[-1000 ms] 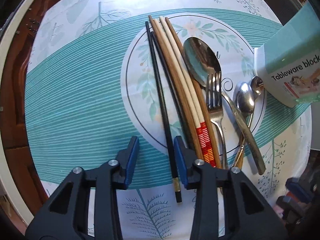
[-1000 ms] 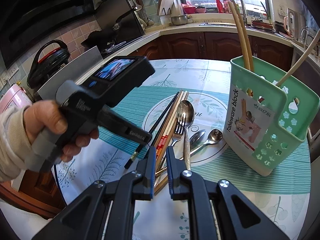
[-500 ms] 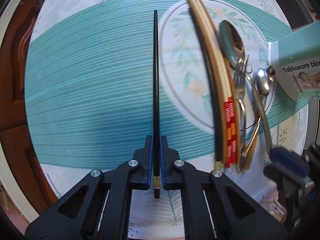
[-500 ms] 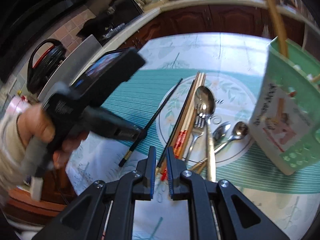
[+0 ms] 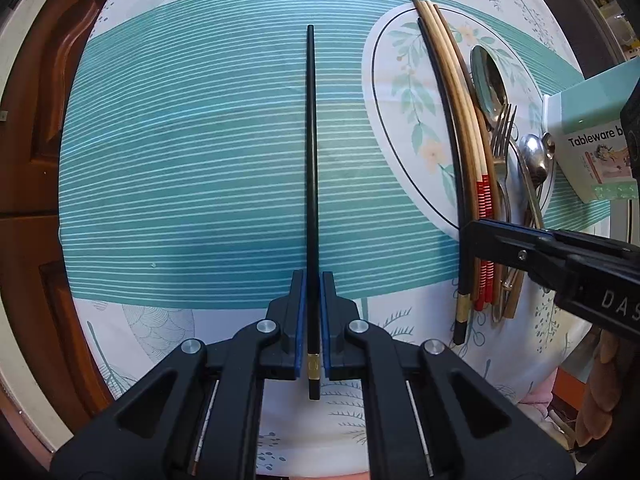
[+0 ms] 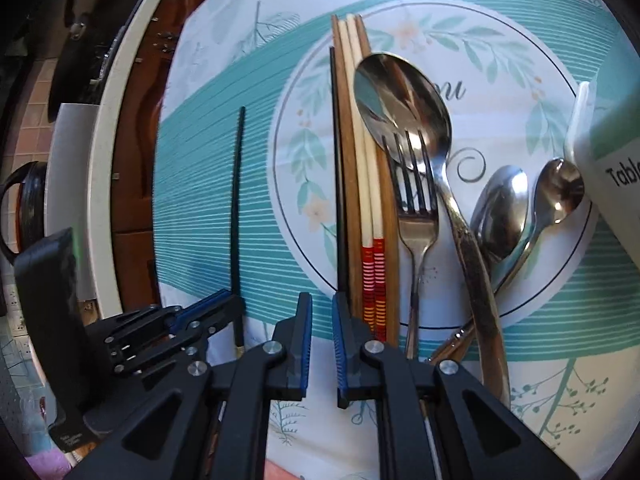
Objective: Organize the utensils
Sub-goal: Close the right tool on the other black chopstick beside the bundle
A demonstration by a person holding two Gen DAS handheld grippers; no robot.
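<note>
Since a second ago the left claw has clamped and carried one slim black chopstick with a gold band clear of the pile, while the right claw has dropped low over the remaining utensils. Nearest the left camera, blue pads pinch that chopstick just ahead of its gold band, the stick pointing straight out over the teal-striped tablecloth on the round tabletop. The right claw hangs released, its jaws a narrow gap apart, gripping nothing; its right finger sits at the butt end of the second black chopstick, which lies beside brown and cream chopsticks with red-striped ends. Beyond those lie a steel fork, a large steel spoon and two small spoons. Farthest right stands the pale green plastic tableware holder, the likely destination. To do this step well, the right claw should probably straddle only the black stick near its end, close squarely, and lift without dragging its neighbours.
</note>
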